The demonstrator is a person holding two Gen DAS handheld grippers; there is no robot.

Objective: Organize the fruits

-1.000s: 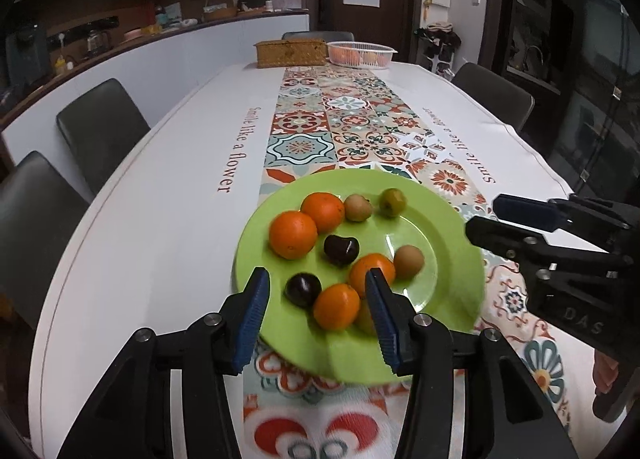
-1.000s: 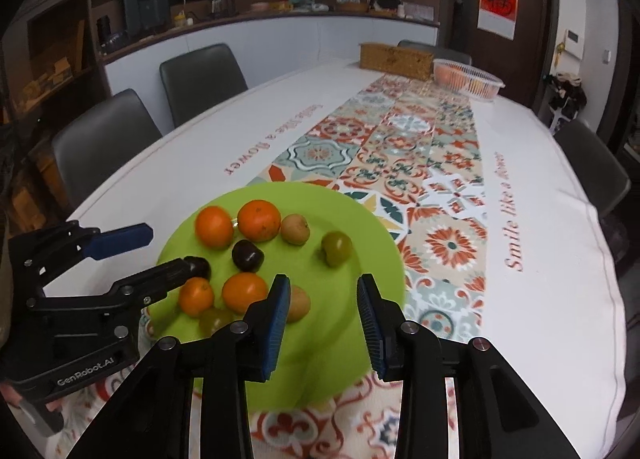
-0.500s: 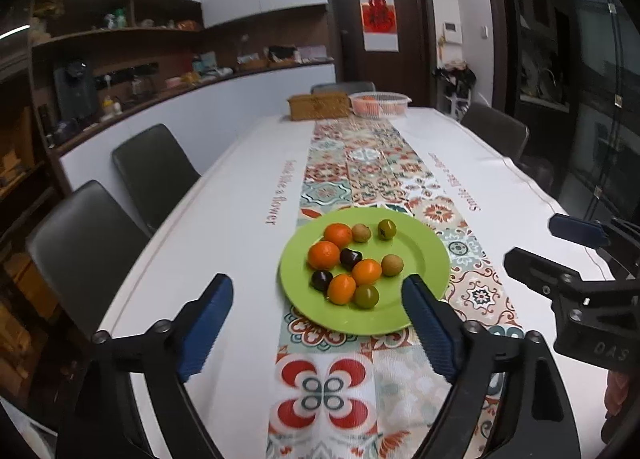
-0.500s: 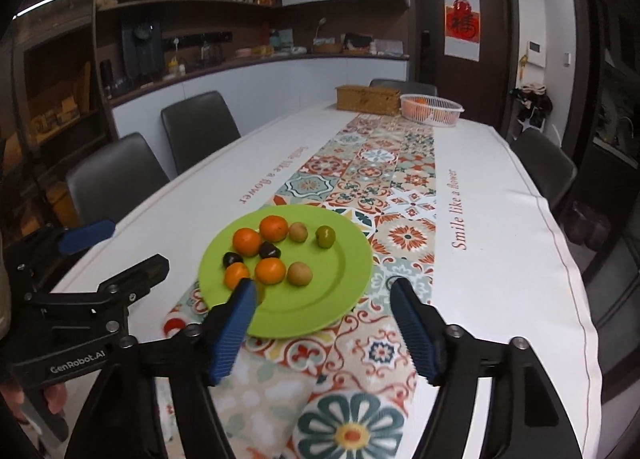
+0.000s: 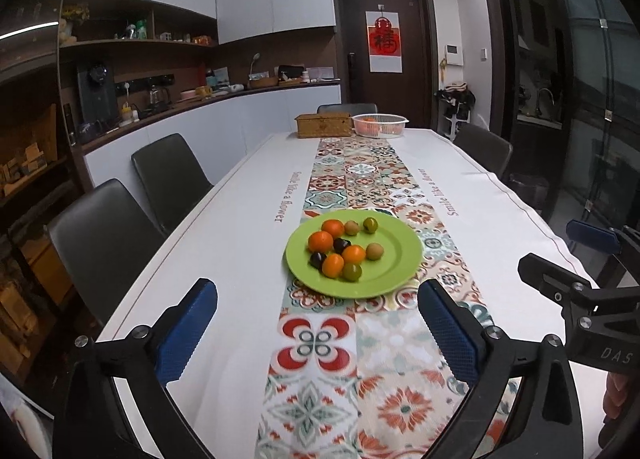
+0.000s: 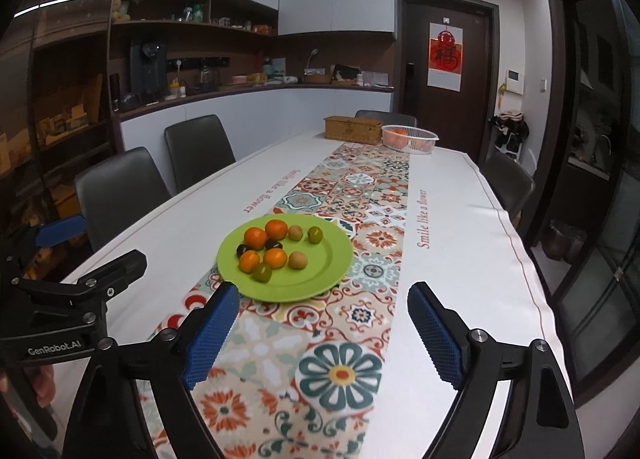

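A green plate (image 5: pixel 394 271) (image 6: pixel 320 271) sits on the patterned runner and holds several small fruits: oranges (image 5: pixel 320 241) (image 6: pixel 255 237), dark plums (image 5: pixel 341 245), green ones (image 5: pixel 352 272) (image 6: pixel 262 272) and brownish ones (image 5: pixel 375 251). My left gripper (image 5: pixel 316 333) is open and empty, well back from the plate near the table's front end. My right gripper (image 6: pixel 324 331) is open and empty, also back from the plate. Each gripper shows at the edge of the other's view.
A woven box (image 5: pixel 323 125) and a white basket (image 5: pixel 379 125) with orange fruit stand at the table's far end. Dark chairs (image 5: pixel 168 175) line the left side and others (image 5: pixel 484 149) the right. The white tablecloth (image 5: pixel 224 227) flanks the runner.
Both grippers have pulled back and up from the plate and opened wide. The fruits stay on the plate.
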